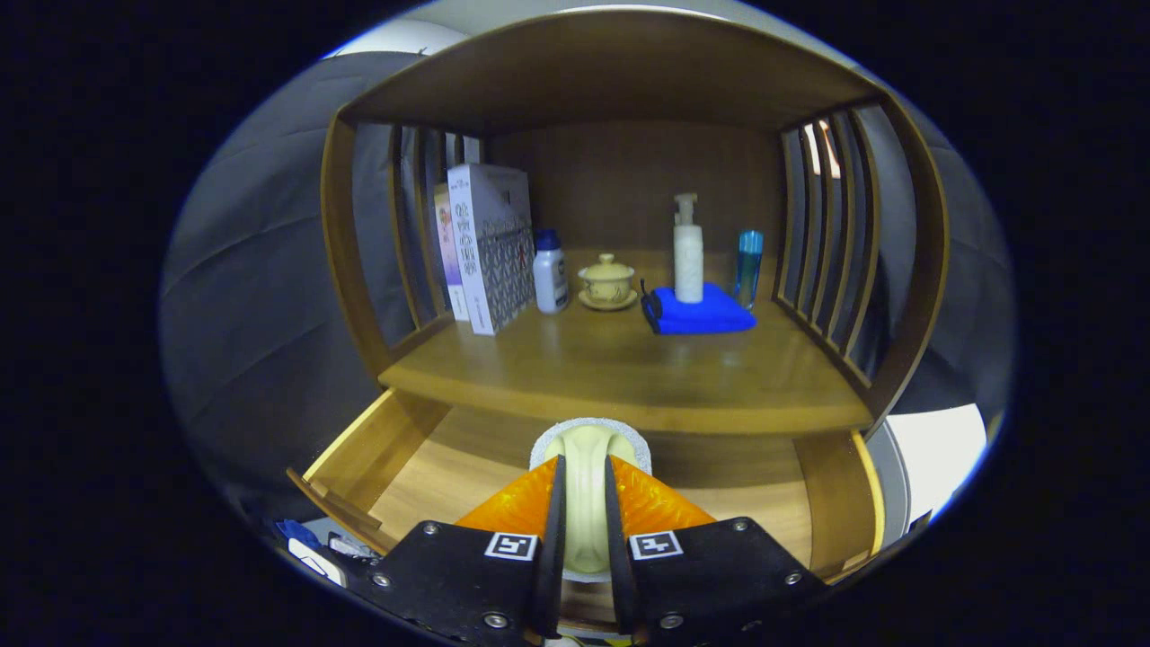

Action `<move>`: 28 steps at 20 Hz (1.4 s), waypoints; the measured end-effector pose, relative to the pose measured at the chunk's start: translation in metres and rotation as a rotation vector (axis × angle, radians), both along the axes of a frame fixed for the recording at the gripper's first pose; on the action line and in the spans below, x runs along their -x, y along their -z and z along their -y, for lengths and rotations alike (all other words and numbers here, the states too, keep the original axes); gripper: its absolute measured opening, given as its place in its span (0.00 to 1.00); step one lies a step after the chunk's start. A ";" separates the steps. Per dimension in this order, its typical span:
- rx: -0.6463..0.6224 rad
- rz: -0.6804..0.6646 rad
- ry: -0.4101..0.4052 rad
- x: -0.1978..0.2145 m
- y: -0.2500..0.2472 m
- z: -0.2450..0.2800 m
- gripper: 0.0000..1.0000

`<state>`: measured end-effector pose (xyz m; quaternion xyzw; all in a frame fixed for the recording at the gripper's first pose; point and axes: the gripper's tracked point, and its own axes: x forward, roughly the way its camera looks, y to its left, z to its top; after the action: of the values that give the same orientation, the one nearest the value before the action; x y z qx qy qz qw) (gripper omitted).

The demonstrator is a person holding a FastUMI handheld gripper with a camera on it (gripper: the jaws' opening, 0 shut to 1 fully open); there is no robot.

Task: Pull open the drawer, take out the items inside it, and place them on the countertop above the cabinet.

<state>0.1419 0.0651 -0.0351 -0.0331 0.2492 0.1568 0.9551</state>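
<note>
My gripper (584, 490) is shut on a pale cream, rounded item with a grey-white rim (588, 440), which stands on edge between both fingers. It is held above the open wooden drawer (422, 467), just in front of and slightly below the countertop's front edge (629, 409). The drawer's light wooden floor shows on both sides of the fingers; what lies under the gripper is hidden.
On the countertop stand two boxes (490, 247), a small white bottle with a blue cap (549, 271), a lidded tea cup on a saucer (607, 281), a pump bottle (688, 252) on a folded blue cloth (701, 313), and a blue bottle (748, 256). Slatted side walls and a wooden top enclose the shelf.
</note>
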 end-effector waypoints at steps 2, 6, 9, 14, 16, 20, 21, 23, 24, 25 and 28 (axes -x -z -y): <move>-0.005 0.027 0.006 -0.009 -0.011 -0.003 0.24; -0.047 0.042 0.058 -0.040 -0.023 -0.007 0.23; -0.082 0.040 0.111 -0.071 -0.030 -0.008 0.23; -0.091 0.093 0.199 -0.117 -0.050 -0.003 0.23; -0.074 0.117 0.220 -0.130 -0.051 -0.001 0.23; -0.065 0.135 0.262 -0.148 -0.043 0.000 0.24; -0.073 0.128 0.264 -0.152 -0.039 -0.003 0.25; -0.080 0.137 0.260 -0.156 -0.037 -0.004 0.31; -0.080 0.154 0.265 -0.156 -0.040 -0.002 0.42; -0.082 0.168 0.270 -0.155 -0.044 0.000 0.52; -0.101 0.220 0.253 -0.139 -0.061 0.006 0.84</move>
<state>0.2809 0.0594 0.0264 0.0298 0.1372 0.0431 0.9892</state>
